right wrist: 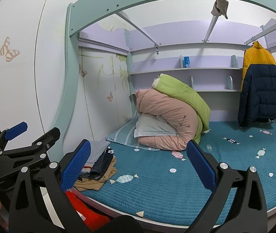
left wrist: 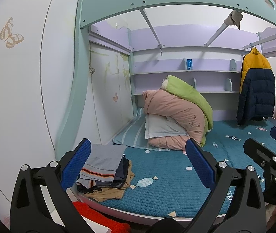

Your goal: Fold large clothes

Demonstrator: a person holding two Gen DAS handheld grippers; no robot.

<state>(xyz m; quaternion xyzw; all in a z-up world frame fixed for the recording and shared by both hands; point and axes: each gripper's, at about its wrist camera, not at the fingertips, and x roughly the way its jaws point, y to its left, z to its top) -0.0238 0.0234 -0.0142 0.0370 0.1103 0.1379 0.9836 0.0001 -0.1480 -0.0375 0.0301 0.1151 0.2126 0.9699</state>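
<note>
A stack of folded clothes in grey, navy and tan lies at the near left corner of the blue quilted bed; it also shows in the right wrist view. A red garment lies below the bed edge at the bottom left, also in the right wrist view. My left gripper is open and empty, held in front of the bed. My right gripper is open and empty, beside it. Each gripper shows in the other's view: the right, the left.
Rolled pink and green duvets and a pillow sit at the bed's far left. A yellow and navy puffer jacket hangs at the right. Shelves run along the back wall. A wardrobe stands on the left.
</note>
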